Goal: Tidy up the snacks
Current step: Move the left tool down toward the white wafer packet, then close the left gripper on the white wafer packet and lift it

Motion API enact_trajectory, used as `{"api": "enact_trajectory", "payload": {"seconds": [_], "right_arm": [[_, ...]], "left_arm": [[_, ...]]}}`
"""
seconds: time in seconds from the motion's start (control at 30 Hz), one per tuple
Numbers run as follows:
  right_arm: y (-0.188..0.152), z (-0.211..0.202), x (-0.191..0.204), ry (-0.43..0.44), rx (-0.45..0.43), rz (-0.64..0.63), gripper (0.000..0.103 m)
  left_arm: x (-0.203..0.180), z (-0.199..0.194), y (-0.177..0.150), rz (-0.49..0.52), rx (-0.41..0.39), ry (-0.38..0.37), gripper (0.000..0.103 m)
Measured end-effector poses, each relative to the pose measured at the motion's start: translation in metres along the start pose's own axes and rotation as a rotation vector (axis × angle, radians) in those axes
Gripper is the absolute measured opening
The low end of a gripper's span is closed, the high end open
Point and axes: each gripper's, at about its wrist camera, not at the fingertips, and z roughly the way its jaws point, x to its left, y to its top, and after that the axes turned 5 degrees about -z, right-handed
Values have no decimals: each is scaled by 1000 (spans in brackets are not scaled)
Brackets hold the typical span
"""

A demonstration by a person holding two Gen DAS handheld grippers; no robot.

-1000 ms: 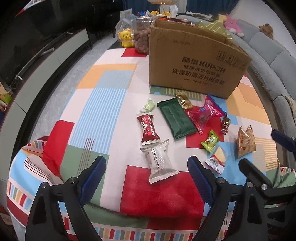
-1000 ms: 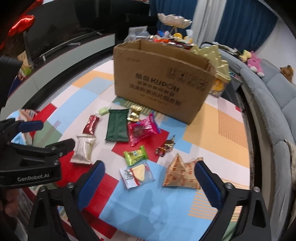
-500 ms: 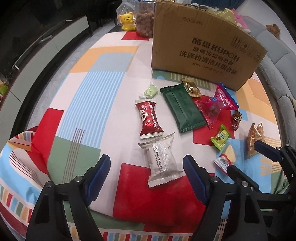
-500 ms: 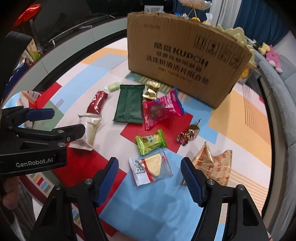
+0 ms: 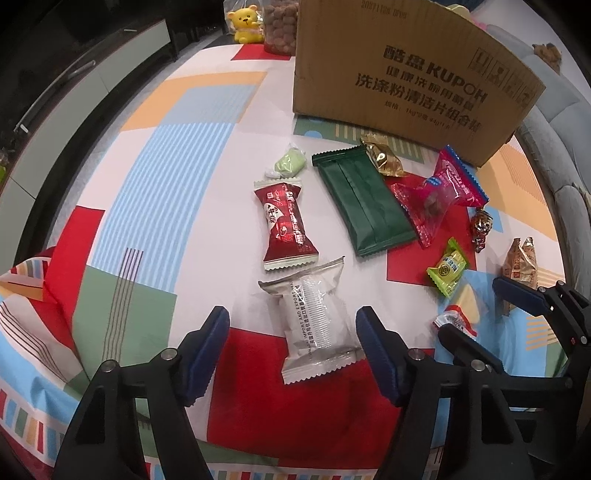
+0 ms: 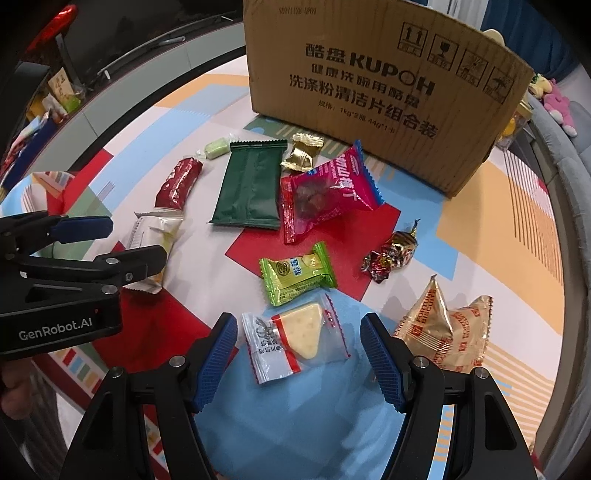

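Note:
Several wrapped snacks lie on a patterned tablecloth before a brown cardboard box, which also shows in the right wrist view. My left gripper is open, its jaws either side of a silver-white packet. Beyond it lie a red packet and a dark green packet. My right gripper is open around a clear packet with a cheese-coloured wedge. A lime green packet, a pink packet and a gold triangular packet lie near it.
A foil-wrapped candy, a gold sweet and a pale green candy lie among the snacks. A yellow bear toy and a jar stand behind the box. A grey sofa runs along the right.
Both grippers have moved down and forward towards the table. The left now straddles the silver-white packet, the right the cheese-wedge packet. Both jaws have narrowed but stay open.

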Motion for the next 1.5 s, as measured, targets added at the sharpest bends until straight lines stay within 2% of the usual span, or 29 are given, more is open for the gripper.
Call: {"api": "enact_trajectory", "payload": {"seconds": [0.23, 0.3, 0.43, 0.5, 0.63, 0.73, 0.8, 0.97, 1.17, 1.5], "right_arm": [[-1, 11, -4, 22, 24, 27, 70], [0, 13, -4, 16, 26, 26, 64], [-1, 13, -1, 1, 27, 13, 62], [-2, 12, -1, -4, 27, 11, 58], [-3, 10, -2, -8, 26, 16, 52], [-4, 9, 0, -6, 19, 10, 48], [-4, 8, 1, -5, 15, 6, 41], [-5, 8, 3, -7, 5, 4, 40], [-4, 3, 3, 3, 1, 23, 32], [-5, -16, 2, -10, -18, 58, 31]], "left_arm": [[1, 9, 1, -6, 18, -5, 62], [2, 11, 2, -7, 21, -8, 60], [2, 15, 3, -2, 29, -23, 48], [2, 16, 3, 7, 27, -23, 45], [1, 14, 3, 25, 22, -29, 34], [0, 13, 1, 38, 17, -38, 32], [0, 13, 0, 45, 16, -42, 32], [-1, 13, 0, 61, 14, -34, 31], [-4, 9, -2, 68, -2, -22, 31], [-11, -10, -8, 83, -46, -23, 31]]}}
